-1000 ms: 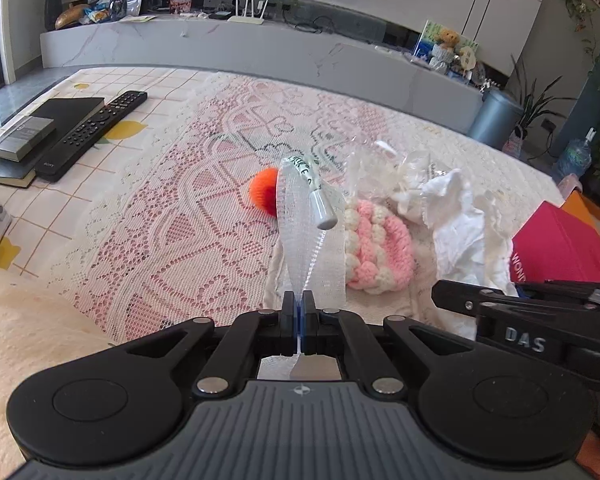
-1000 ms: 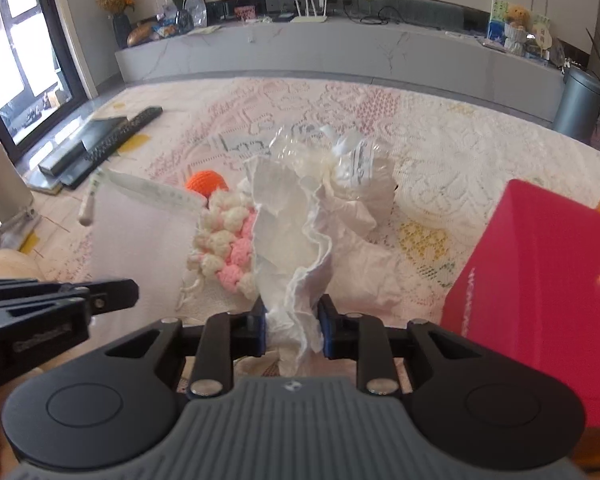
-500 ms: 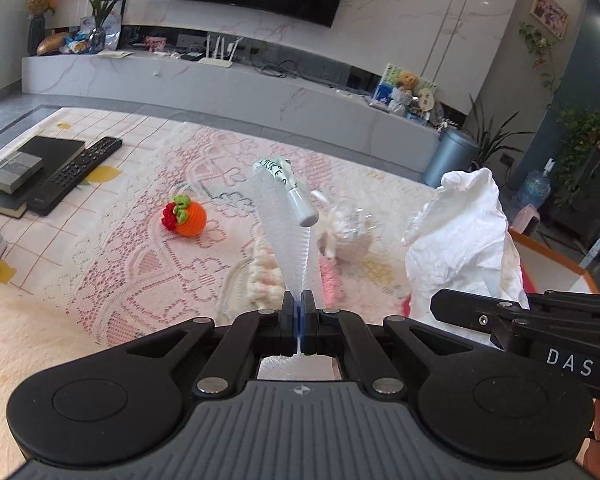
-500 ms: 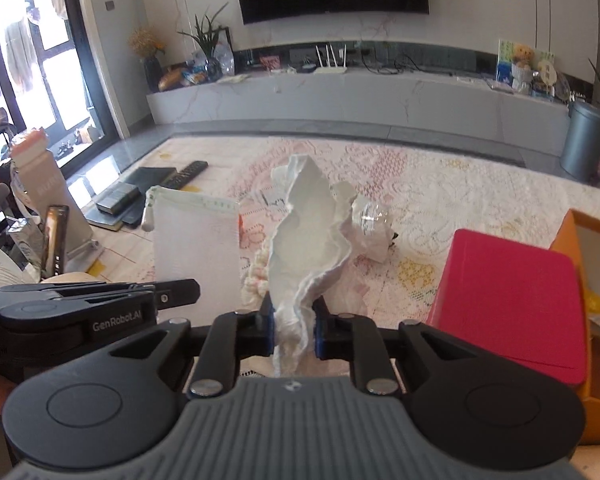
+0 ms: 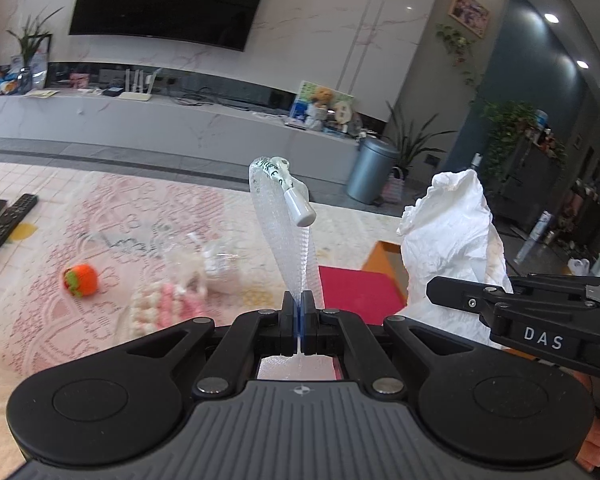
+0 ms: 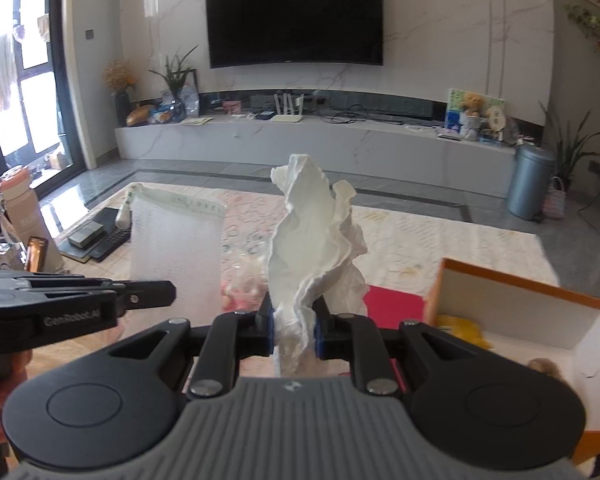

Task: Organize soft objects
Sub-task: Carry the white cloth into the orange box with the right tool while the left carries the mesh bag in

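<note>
My left gripper (image 5: 299, 306) is shut on the lower edge of a translucent bubble-wrap pouch (image 5: 288, 232) with a white zip slider, held up in the air. Beside it, my right gripper (image 6: 295, 316) is shut on a crumpled white cloth (image 6: 312, 240) that stands up from its jaws. Both are lifted off the table. The pouch (image 6: 176, 240) shows left of the cloth in the right wrist view. Still on the lace tablecloth (image 5: 100, 208) lie an orange knitted strawberry (image 5: 80, 280), a pink and white knitted piece (image 5: 160, 306) and a clear plastic bag (image 5: 208, 260).
An open orange box (image 6: 520, 312) with a white inside and something yellow (image 6: 460, 328) in it sits at the right. A red lid (image 5: 356, 292) lies next to it. A black remote (image 5: 4, 228) rests at the table's far left.
Both grippers have risen from the table, carrying the pouch and the cloth up with them. The knitted pieces stay below. The orange box has come into view at the right.
</note>
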`<move>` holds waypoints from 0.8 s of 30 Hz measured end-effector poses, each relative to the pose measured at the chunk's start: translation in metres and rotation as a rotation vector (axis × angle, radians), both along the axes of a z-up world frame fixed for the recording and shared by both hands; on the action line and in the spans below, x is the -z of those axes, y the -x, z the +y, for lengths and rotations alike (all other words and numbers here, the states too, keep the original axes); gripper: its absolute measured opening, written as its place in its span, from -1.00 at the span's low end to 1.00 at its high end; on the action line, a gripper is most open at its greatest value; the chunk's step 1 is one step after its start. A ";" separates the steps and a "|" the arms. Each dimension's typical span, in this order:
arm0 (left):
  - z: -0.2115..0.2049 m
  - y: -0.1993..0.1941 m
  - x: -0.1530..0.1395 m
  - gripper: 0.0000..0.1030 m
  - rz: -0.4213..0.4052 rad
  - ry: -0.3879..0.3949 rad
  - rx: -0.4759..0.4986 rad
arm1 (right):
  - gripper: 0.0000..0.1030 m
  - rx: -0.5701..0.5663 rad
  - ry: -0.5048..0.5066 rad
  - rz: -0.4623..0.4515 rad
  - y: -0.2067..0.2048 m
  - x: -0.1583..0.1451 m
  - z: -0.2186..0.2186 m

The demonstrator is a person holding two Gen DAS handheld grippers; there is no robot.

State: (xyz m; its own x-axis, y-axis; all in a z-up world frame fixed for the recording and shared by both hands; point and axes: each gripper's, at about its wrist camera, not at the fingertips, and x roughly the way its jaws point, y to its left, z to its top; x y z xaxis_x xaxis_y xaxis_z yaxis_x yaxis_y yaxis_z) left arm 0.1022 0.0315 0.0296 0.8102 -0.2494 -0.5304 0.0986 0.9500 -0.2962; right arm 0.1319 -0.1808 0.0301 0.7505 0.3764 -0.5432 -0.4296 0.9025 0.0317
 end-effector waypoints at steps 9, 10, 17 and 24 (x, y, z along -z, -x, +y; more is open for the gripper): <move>-0.065 -0.034 -0.010 -0.98 0.001 0.012 0.191 | -0.69 0.081 0.076 0.003 -0.009 -0.002 -0.057; -0.072 -0.039 -0.010 -0.98 0.008 0.010 0.208 | -0.69 0.090 0.084 0.006 -0.012 -0.002 -0.062; -0.113 -0.083 0.000 -0.98 0.068 0.014 0.305 | -0.68 0.137 0.146 0.032 -0.043 0.007 -0.097; -0.141 -0.123 0.021 -0.99 0.135 -0.018 0.361 | -0.68 0.164 0.222 0.087 -0.085 0.030 -0.118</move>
State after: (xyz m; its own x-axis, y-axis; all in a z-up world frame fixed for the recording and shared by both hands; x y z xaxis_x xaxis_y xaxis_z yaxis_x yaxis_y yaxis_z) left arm 0.2250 -0.1096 0.0087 0.5942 -0.4961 -0.6331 0.3892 0.8662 -0.3134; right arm 0.2172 -0.2987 0.0006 0.7385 0.1185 -0.6638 -0.2821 0.9484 -0.1445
